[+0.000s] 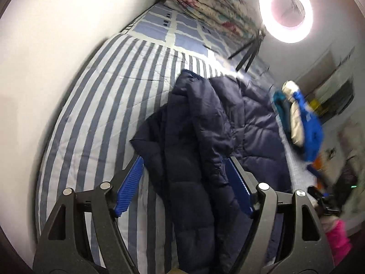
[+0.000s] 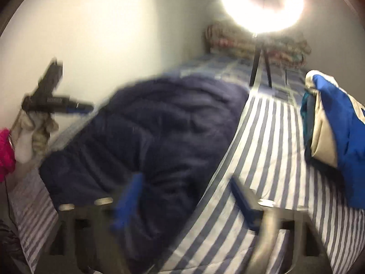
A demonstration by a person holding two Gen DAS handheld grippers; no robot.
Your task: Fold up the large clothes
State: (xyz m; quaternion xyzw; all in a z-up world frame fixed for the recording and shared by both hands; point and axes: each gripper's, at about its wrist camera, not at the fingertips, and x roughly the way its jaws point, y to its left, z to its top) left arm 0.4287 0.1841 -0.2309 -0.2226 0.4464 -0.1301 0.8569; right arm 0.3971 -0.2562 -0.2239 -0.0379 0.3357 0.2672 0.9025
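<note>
Left wrist view
- Left gripper [image 1: 183,182]: black frame with blue ribbed fingers [image 1: 130,188], spread wide apart and clamped on nothing.
- Navy puffer jacket [image 1: 205,141]: lies on the bed, bunched, one long quilted part running down between the open fingers toward the lens; whether it touches the pads cannot be told.
- Bed [image 1: 95,114]: covered by a blue-and-white striped sheet, with a checked blue cover farther up.
- Rolled floral quilt [image 1: 209,4]: at the far end of the bed against the wall.
- Ring light [image 1: 286,10]: lit, on a dark tripod [image 1: 248,50] standing on the bed beyond the jacket.
- Blue and cream garment pile [image 1: 303,123]: at the right edge of the bed, just beside the jacket; blurred.

Right wrist view (heavy motion blur)
- Right gripper [image 2: 186,196]: fingers apart, empty, over the edge of the jacket and the striped sheet.
- Navy puffer jacket [image 2: 159,123]: spread across the left half of the bed.
- Left gripper [image 2: 85,107]: at left, above the jacket's near edge, held in a gloved hand [image 2: 34,132] with a pink sleeve [image 2: 6,153]; its finger state cannot be told here.
- Blue and cream garment pile [image 2: 330,127]: at right on the sheet, well apart from the jacket.
- Ring light [image 2: 262,2]: glaring at the top, tripod below it.
</note>
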